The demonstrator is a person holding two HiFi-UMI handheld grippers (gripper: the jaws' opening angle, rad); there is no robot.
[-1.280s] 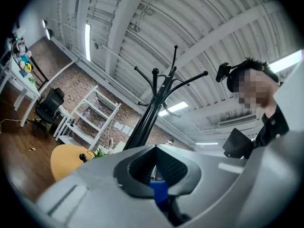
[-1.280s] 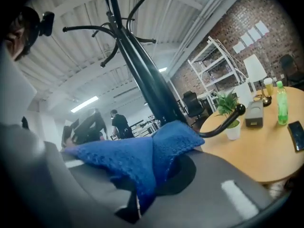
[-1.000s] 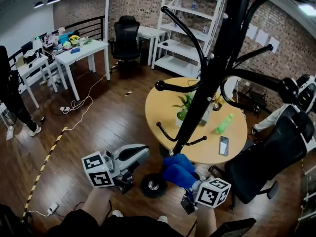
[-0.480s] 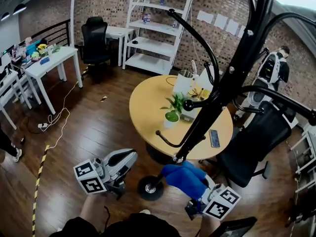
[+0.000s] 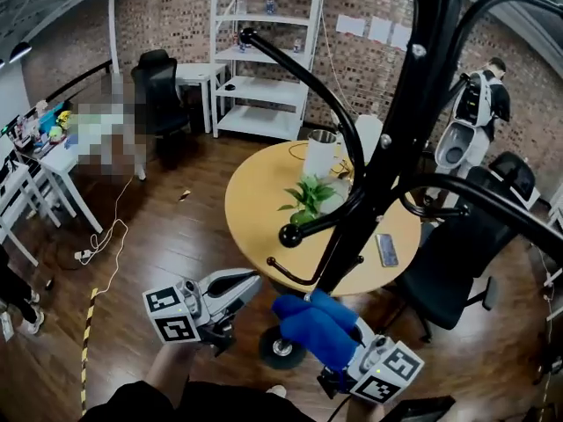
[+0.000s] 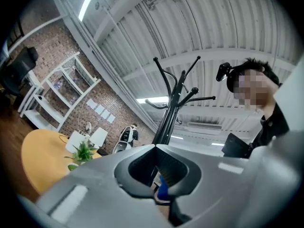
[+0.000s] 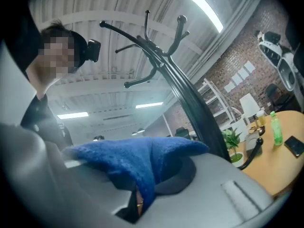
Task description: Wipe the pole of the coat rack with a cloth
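Observation:
The black coat rack pole [image 5: 378, 165] slants from the top of the head view down to a round base [image 5: 283, 348] on the wood floor. A blue cloth [image 5: 308, 319] lies against the pole's lowest part, just above the base. My right gripper [image 5: 345, 350] is shut on it. In the right gripper view the cloth [image 7: 137, 160] drapes over the jaws, with the pole [image 7: 190, 103] rising behind. My left gripper [image 5: 249, 281] hovers left of the pole, shut and holding nothing. Its own view looks up at the pole [image 6: 166, 122] over the closed jaws [image 6: 156, 175].
A round yellow table [image 5: 255, 209] with a potted plant [image 5: 308, 196] and a phone [image 5: 384, 249] stands just behind the pole. A black office chair [image 5: 449, 271] is at the right. Curved hooks [image 5: 299, 64] jut toward me. White shelving [image 5: 264, 51] and a person [image 5: 479, 104] are at the back.
The head view has swung and tilted. The right gripper with the cloth has shifted slightly left at the foot of the pole. The left gripper has barely moved.

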